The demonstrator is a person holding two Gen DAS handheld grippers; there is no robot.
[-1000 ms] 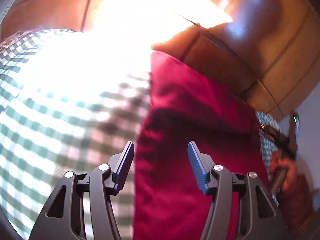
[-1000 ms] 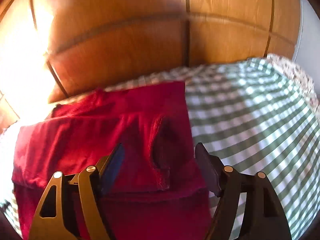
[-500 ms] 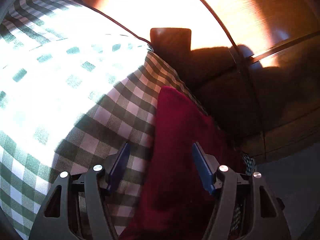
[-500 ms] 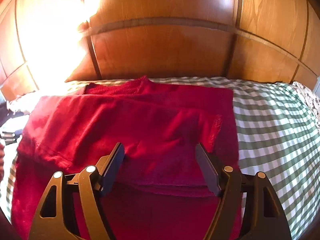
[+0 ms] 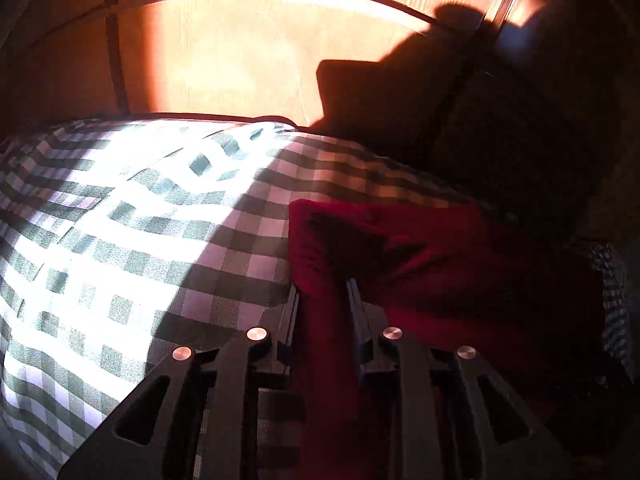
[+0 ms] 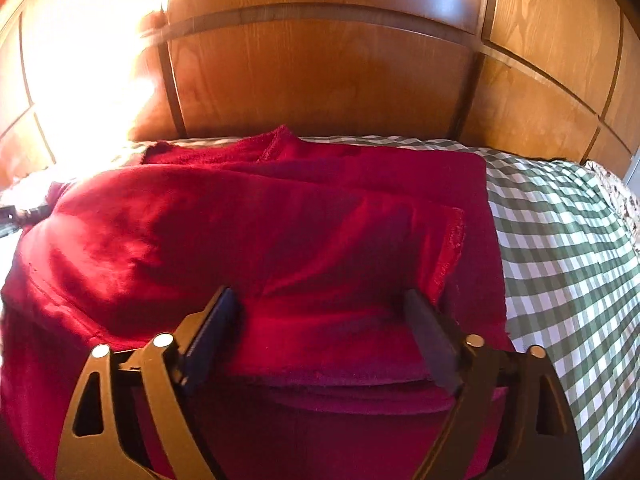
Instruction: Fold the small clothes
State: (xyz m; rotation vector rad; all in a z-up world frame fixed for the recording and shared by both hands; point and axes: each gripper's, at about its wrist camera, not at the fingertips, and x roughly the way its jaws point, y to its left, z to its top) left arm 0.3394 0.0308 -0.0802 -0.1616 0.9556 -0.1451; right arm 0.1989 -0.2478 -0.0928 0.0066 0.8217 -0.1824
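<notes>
A dark red fleece garment lies folded in layers on a green-and-white checked bed sheet. In the left wrist view its left edge lies in shadow. My left gripper has its jaws closing on a raised fold of that edge, and the cloth fills the narrow gap between the fingers. My right gripper hovers just over the near part of the garment. Its jaws are opening wide, with the fingers apart from the cloth below them.
A wooden panelled headboard runs along the far side of the bed, with strong sun glare at its left. The checked sheet spreads out left of the garment. A patterned fabric shows at the bed's far right edge.
My left gripper swung along the garment's left edge, came lower, and its jaws narrowed onto a fold of the cloth. My right gripper's jaws widened as it shifted left over the garment.
</notes>
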